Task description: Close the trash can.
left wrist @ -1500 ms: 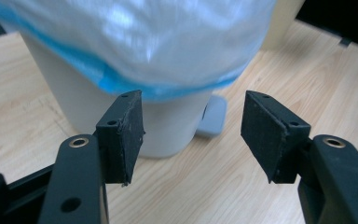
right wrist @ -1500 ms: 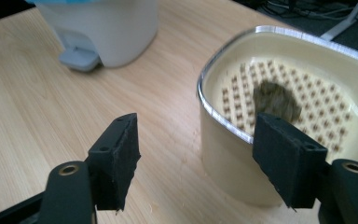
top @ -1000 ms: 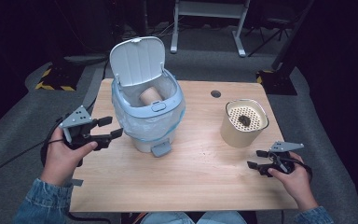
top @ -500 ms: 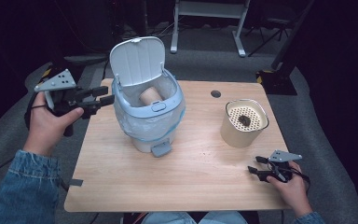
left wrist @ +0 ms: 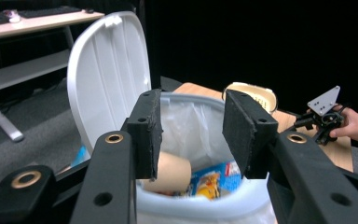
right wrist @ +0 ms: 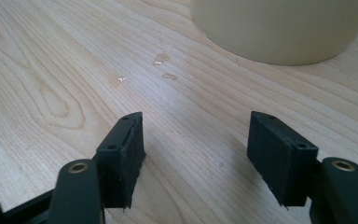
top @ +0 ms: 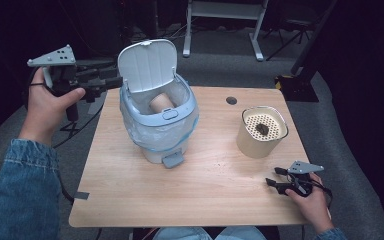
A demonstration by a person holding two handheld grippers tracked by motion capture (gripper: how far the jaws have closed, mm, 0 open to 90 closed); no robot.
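Now left gripper (top: 111, 84) beside raised bin lid (top: 146, 65), jaws apart, nothing between. Right gripper (top: 274, 177) low over counter (top: 215, 195), spread, empty, near cream canister (top: 261, 132).

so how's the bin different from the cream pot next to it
The bin is pale blue and white with a clear bag lining it; the pot is plain cream. The bin is the bigger and taller of the two. The bin's hinged lid stands open, with a paper cup and wrappers inside; the pot carries a perforated insert with one small dark lump on it. Both stand upright on the table.
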